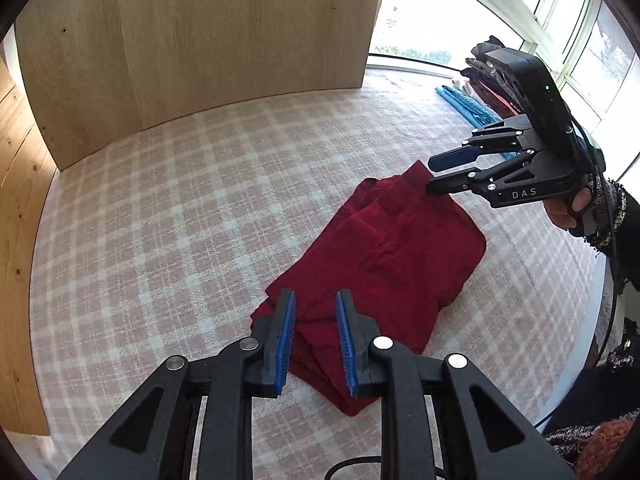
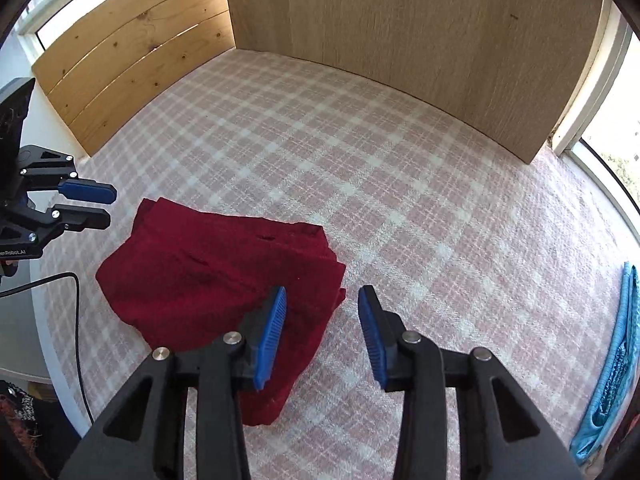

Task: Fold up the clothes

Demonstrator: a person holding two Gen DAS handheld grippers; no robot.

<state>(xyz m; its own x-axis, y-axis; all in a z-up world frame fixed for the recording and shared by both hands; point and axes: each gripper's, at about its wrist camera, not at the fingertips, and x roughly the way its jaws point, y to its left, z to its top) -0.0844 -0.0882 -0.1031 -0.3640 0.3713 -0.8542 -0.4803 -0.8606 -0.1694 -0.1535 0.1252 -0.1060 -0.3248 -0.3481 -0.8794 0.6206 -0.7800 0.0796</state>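
Jaws apart, both grippers; red garment [image 1: 384, 256] on plaid cloth [image 1: 192, 200].

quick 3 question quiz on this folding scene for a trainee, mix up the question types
1. True or false: the left hand-held gripper is clamped on the dark red folded cloth garment.
2. Multiple choice: what does the garment lie on? A) bare wooden boards B) a pink and white checked cloth surface C) a metal tray
3. Fill in: the turquoise blue fabric lies at the far ____ edge of the right wrist view.

Key
1. False. Its jaws stand open above the garment's near edge.
2. B.
3. Right. The right hand-held gripper is also open, holding nothing.
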